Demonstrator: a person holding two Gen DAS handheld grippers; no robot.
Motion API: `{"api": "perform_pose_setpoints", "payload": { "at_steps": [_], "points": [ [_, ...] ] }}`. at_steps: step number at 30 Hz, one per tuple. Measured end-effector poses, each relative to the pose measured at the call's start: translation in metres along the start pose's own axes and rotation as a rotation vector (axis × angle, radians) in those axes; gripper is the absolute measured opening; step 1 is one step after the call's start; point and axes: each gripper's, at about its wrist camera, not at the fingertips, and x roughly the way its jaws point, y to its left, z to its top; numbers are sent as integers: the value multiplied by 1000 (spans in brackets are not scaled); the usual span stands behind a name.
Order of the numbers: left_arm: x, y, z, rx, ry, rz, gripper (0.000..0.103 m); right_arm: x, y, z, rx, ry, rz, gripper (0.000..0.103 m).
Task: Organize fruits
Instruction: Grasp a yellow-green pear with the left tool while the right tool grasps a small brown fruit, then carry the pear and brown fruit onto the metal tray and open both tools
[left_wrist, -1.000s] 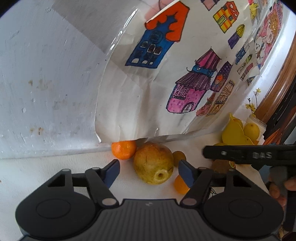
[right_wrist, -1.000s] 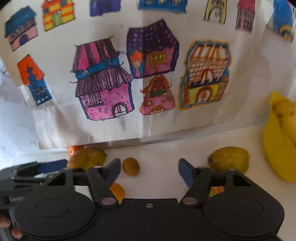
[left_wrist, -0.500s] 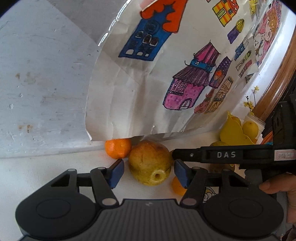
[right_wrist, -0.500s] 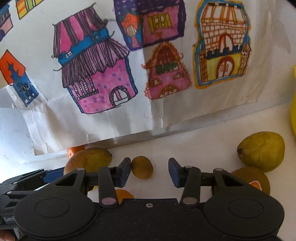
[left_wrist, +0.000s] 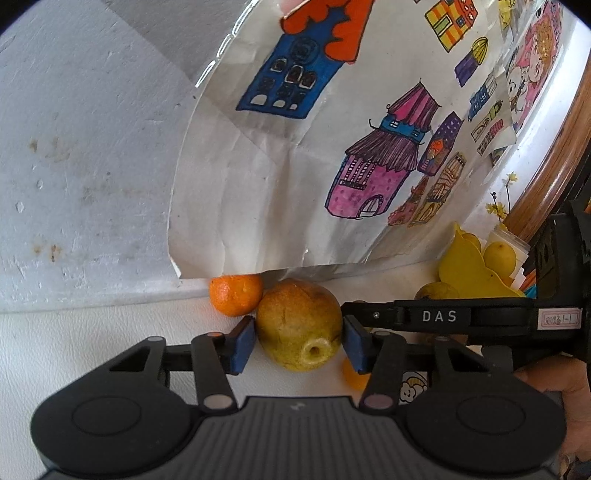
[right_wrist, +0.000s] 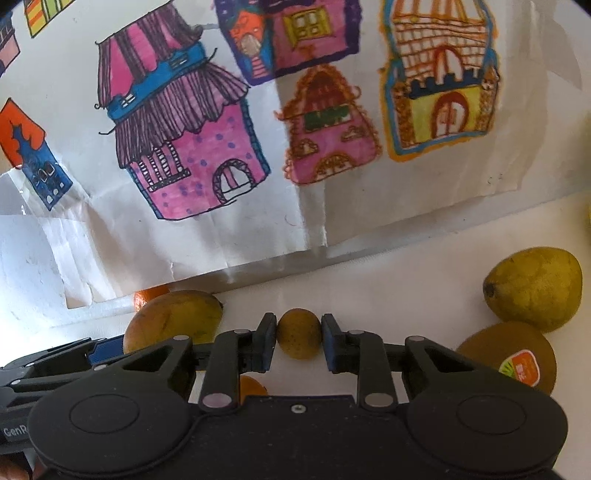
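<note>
My left gripper (left_wrist: 299, 341) is shut on a yellow-brown pear (left_wrist: 299, 326) that rests on the white table; both blue pads touch its sides. An orange mandarin (left_wrist: 235, 295) sits just behind the pear, against the wall. My right gripper (right_wrist: 298, 343) is shut on a small brownish-yellow round fruit (right_wrist: 298, 332) on the table. The pear shows in the right wrist view (right_wrist: 177, 317) at the left, with the left gripper's fingers beside it. A second small orange fruit (left_wrist: 352, 374) lies partly hidden under my fingers.
A sheet of coloured house drawings (right_wrist: 258, 129) hangs on the wall right behind the fruit. A yellow-green pear (right_wrist: 535, 288) and a stickered kiwi (right_wrist: 509, 356) lie at the right. A yellow duck-shaped holder (left_wrist: 469, 269) with lemons stands far right.
Both grippers moved forward and closed: the left jaws came in onto the pear, the right jaws onto the small round fruit. The right gripper now crosses the left view.
</note>
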Motion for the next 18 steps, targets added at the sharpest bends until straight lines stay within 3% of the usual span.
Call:
{"api": "perform_pose_setpoints", "payload": {
  "at_steps": [11, 18],
  "points": [
    [-3, -6, -4, 36, 1, 8, 54, -17, -2, -12, 35, 6, -2, 28],
    [-20, -5, -13, 48, 19, -6, 54, -54, 5, -25, 31, -2, -20, 28]
  ]
}}
